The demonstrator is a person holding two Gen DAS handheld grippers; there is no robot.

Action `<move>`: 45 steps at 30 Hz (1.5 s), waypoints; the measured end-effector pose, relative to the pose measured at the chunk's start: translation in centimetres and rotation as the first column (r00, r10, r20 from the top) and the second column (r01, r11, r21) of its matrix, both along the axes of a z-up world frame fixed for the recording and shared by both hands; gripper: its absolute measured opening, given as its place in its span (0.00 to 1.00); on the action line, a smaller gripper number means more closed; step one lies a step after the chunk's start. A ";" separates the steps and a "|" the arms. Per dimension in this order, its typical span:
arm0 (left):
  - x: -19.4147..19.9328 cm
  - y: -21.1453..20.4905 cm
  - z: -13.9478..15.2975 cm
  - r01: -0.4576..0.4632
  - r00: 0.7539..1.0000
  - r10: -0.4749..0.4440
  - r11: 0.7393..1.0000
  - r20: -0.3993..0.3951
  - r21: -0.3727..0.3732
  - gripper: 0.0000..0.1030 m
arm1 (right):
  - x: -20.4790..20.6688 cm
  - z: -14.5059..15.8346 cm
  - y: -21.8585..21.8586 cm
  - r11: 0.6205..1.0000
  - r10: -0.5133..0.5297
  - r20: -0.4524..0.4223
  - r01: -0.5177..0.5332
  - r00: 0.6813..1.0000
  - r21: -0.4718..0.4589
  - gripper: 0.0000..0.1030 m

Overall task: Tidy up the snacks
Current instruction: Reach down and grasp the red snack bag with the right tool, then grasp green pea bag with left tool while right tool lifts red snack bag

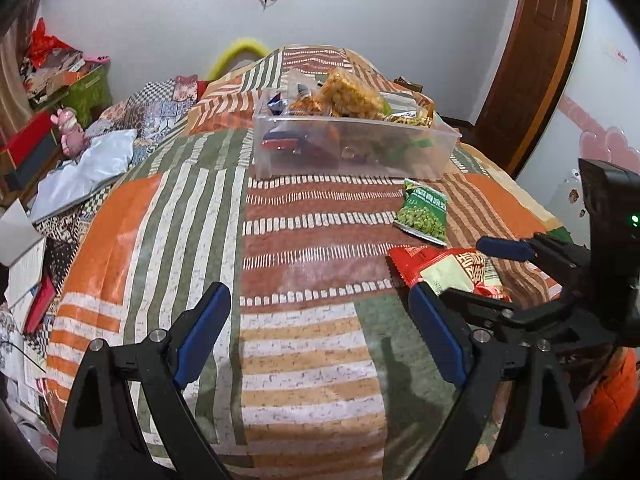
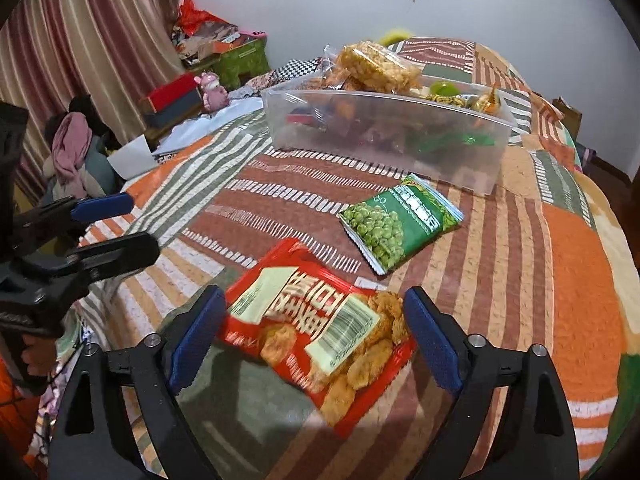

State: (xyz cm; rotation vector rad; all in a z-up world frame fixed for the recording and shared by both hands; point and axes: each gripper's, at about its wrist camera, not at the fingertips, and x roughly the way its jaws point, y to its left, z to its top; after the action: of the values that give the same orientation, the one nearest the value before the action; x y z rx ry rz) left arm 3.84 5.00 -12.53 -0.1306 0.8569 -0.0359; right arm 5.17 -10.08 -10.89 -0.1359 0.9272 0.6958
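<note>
A red snack packet (image 2: pixel 316 320) lies on the striped bedspread between the jaws of my right gripper (image 2: pixel 314 304). The jaws stand open on either side of it, and the pads do not press on it. In the left wrist view the same red packet (image 1: pixel 440 268) shows at the right under the right gripper (image 1: pixel 468 272). A green pea packet (image 2: pixel 400 224) (image 1: pixel 424 212) lies flat beyond it. Behind that stands a clear plastic bin (image 2: pixel 384 148) (image 1: pixel 352 152) holding several snacks, with a golden rice-cake packet (image 2: pixel 376 64) on top. My left gripper (image 1: pixel 320 300) is open over bare bedspread, holding nothing.
The bed's patchwork cover (image 1: pixel 180 220) drops away at the left edge. Beyond that edge lie papers, a pale cloth (image 1: pixel 92 164), a pink toy (image 1: pixel 70 132) and boxes. A brown door (image 1: pixel 536 60) stands at the right. Curtains (image 2: pixel 80 40) hang at the left.
</note>
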 end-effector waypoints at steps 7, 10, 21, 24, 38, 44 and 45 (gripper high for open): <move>0.4 0.5 -0.7 -0.018 1.000 0.018 0.999 -0.017 -0.027 0.88 | 0.3 -1.1 1.0 0.999 0.020 -0.015 -0.021 1.000 -0.032 0.95; 0.4 0.5 -0.8 -0.020 1.000 0.019 0.999 -0.017 -0.028 0.88 | -0.2 -1.2 1.1 0.998 0.032 0.004 -0.031 0.999 -0.048 0.96; 0.2 0.9 -1.3 -0.038 0.999 0.036 0.998 -0.033 -0.045 0.88 | -1.5 -0.8 0.4 0.996 0.080 0.009 -0.080 0.997 -0.030 1.00; 0.2 0.7 -1.2 -0.035 0.999 0.034 0.999 -0.030 -0.040 0.88 | -1.8 -1.0 0.7 0.995 0.089 0.033 -0.088 0.995 -0.051 1.00; 0.7 -0.8 -1.0 -0.009 0.999 0.009 1.000 -0.031 -0.009 0.88 | -1.4 -0.9 -0.6 0.999 -0.003 0.078 0.007 0.997 -0.047 0.63; 1.6 -1.7 -0.4 0.007 1.000 -0.007 1.000 -0.020 -0.005 0.88 | -0.9 0.9 -2.9 0.998 -0.056 0.074 0.052 0.996 0.046 0.48; 1.9 -1.9 -0.3 0.011 1.000 -0.011 1.000 -0.020 -0.007 0.88 | -0.7 1.2 -3.2 0.997 -0.065 0.077 0.061 0.995 0.055 0.45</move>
State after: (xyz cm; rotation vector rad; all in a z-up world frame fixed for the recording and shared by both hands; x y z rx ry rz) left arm 5.78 3.12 -12.85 -0.1329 0.8773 -0.0480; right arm 4.44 -13.27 -9.73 -0.0863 0.8332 0.6514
